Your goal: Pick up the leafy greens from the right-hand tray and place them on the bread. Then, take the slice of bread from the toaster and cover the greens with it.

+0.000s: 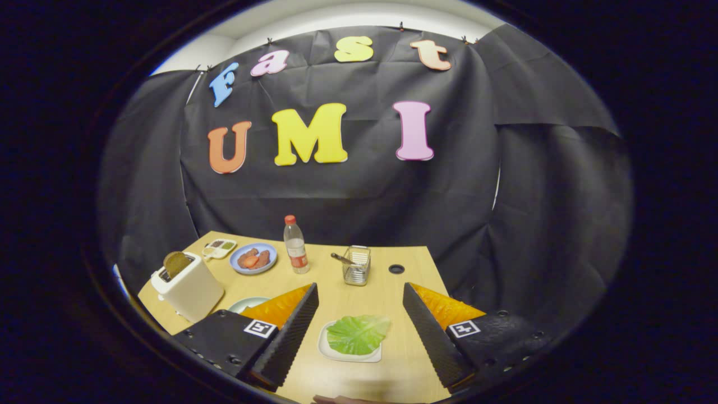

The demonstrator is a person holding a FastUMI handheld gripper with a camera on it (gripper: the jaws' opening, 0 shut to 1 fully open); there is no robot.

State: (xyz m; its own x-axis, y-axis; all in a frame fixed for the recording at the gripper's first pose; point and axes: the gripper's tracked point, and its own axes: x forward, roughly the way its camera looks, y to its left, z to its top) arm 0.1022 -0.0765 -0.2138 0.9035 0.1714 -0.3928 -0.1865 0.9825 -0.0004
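A green lettuce leaf [358, 333] lies on a small white tray [335, 354] on the wooden table, between my two fingers and a little below them. My gripper [360, 293] is open, high above the table, holding nothing. A cream toaster [188, 287] stands off to the left of my left finger, with a brown slice of bread [177, 262] sticking up out of its slot. The rim of a pale plate [247, 303] peeks out from behind my left finger; what lies on it is hidden.
Beyond the fingers stand a clear bottle with a red cap [295, 246], a wire holder with utensils [357, 265], a blue plate of red food [253, 258] and a small white dish [219, 247]. A round cable hole [396, 269] sits in the table at the back right.
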